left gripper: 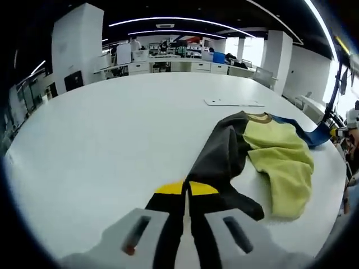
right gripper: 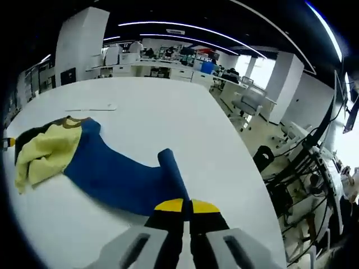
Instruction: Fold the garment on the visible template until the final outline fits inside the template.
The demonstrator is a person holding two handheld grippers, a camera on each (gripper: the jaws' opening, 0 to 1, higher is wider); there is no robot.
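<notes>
A garment lies crumpled on the white table point(left gripper: 112, 129), with a black side point(left gripper: 224, 151), a yellow-green front point(left gripper: 280, 162) and a blue part point(left gripper: 311, 134). My left gripper point(left gripper: 185, 188) is shut on the black sleeve point(left gripper: 216, 190), which runs from its yellow tips up into the body. In the right gripper view the blue side point(right gripper: 106, 168) spreads flat beside the yellow-green front point(right gripper: 47, 151). The blue sleeve point(right gripper: 171, 171) runs into my right gripper point(right gripper: 187, 206), which is shut on its end.
A thin flat white sheet point(left gripper: 233, 102) point(right gripper: 90, 107) lies on the table beyond the collar. The table edge point(right gripper: 247, 179) drops off to the right, with an office chair point(right gripper: 247, 103) and cables beyond. Desks stand at the back, and a person point(left gripper: 350, 145) at the right.
</notes>
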